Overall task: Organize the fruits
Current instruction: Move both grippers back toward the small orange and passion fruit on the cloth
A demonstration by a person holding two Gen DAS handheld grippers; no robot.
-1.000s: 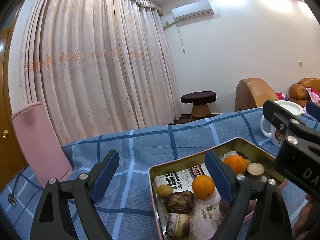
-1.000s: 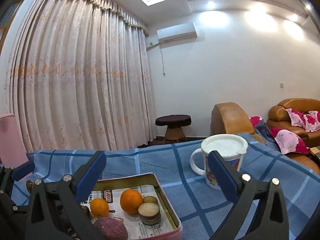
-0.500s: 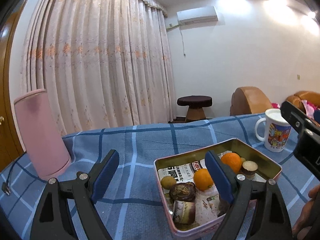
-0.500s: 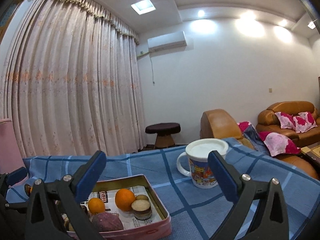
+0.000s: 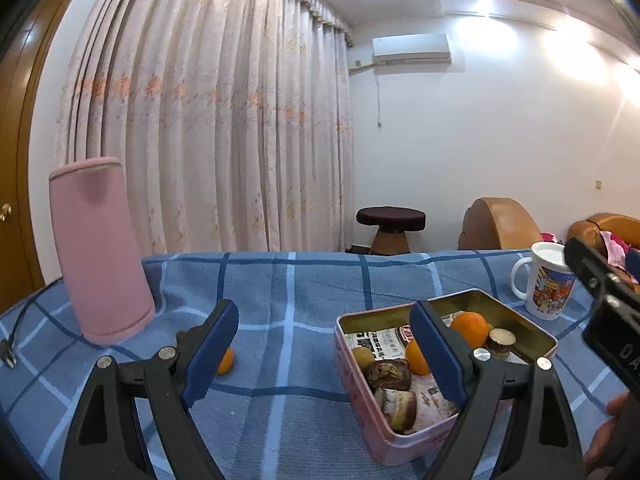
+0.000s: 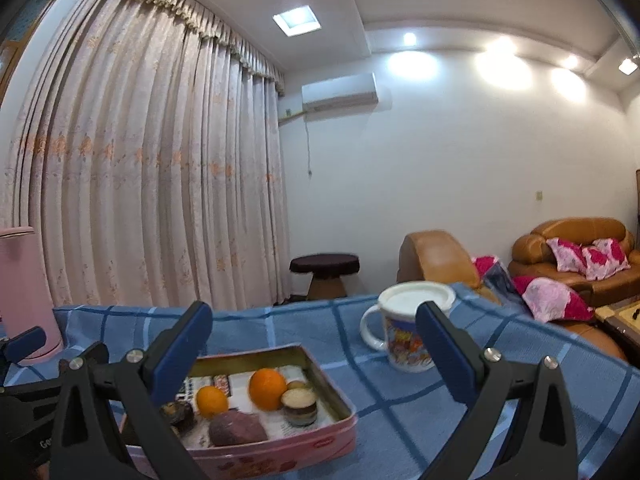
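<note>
A pink tin (image 5: pixel 360 420) lined with newspaper sits on the blue checked cloth. It holds two oranges (image 5: pixel 468 326) (image 5: pixel 416 358), a small green fruit (image 5: pixel 362 356) and brown pieces. A loose small orange (image 5: pixel 227 362) lies on the cloth, half hidden behind my left finger. My left gripper (image 5: pixel 324 352) hangs open and empty above the cloth, left of the tin. In the right wrist view the tin (image 6: pixel 332 384) shows both oranges (image 6: pixel 267 388) (image 6: pixel 211 400) and a purple lump (image 6: pixel 236 430). Above its far corner my right gripper (image 6: pixel 312 354) is open with nothing in it.
A tall pink cylinder (image 5: pixel 96 248) stands at the cloth's left with a black cord (image 5: pixel 16 332) beside it. A lidded printed mug (image 6: pixel 400 332) stands right of the tin. Beyond the table are curtains, a stool (image 5: pixel 390 224) and brown sofas (image 6: pixel 576 256).
The left view has levelled out and swung left, so the pink cylinder now stands upright and the loose orange shows. The mug has slid left in the right view. Both grippers stay open.
</note>
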